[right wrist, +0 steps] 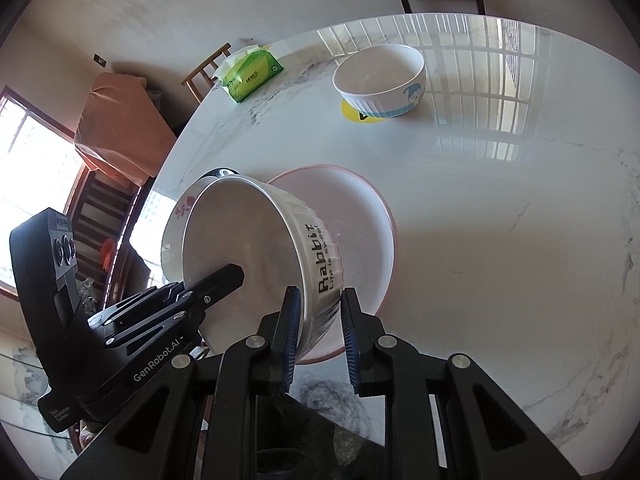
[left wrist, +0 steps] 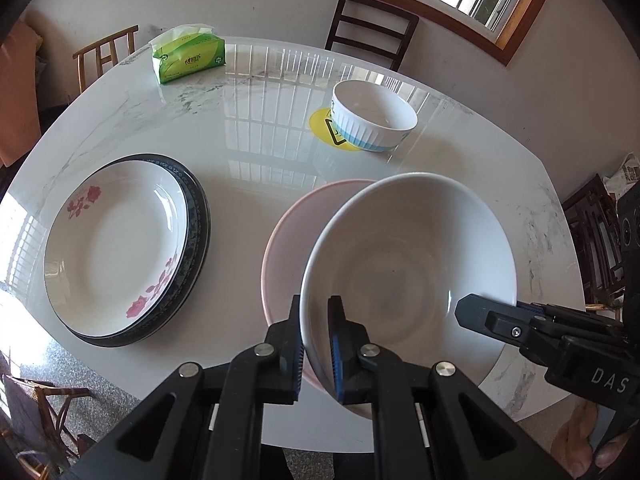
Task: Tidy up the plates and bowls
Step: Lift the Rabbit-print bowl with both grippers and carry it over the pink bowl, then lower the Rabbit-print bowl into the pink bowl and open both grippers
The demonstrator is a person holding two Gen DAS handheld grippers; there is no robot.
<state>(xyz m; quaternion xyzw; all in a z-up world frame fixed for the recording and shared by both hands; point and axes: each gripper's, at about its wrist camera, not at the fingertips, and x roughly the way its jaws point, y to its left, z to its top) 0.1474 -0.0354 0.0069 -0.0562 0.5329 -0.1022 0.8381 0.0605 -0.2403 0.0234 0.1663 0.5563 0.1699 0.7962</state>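
My left gripper [left wrist: 316, 344] is shut on the near rim of a large white bowl [left wrist: 408, 276], lettered "Rabbit" on its side [right wrist: 320, 256]. My right gripper [right wrist: 318, 332] is shut on the opposite rim of the same bowl [right wrist: 248, 264]. The bowl hangs tilted just above a pink plate [left wrist: 292, 232], which lies on the table [right wrist: 360, 216]. A flowered white plate [left wrist: 116, 248] sits on a dark blue-rimmed plate [left wrist: 198, 216] to the left. A small ribbed white-and-blue bowl [left wrist: 374, 116] stands at the back, also in the right wrist view [right wrist: 380, 80].
The white marble table [left wrist: 256, 128] carries a green tissue pack [left wrist: 188, 58] at the back left and a yellow round sticker [left wrist: 324, 126] under the small bowl. Wooden chairs [left wrist: 372, 28] stand around the table. The table's near edge lies just below the grippers.
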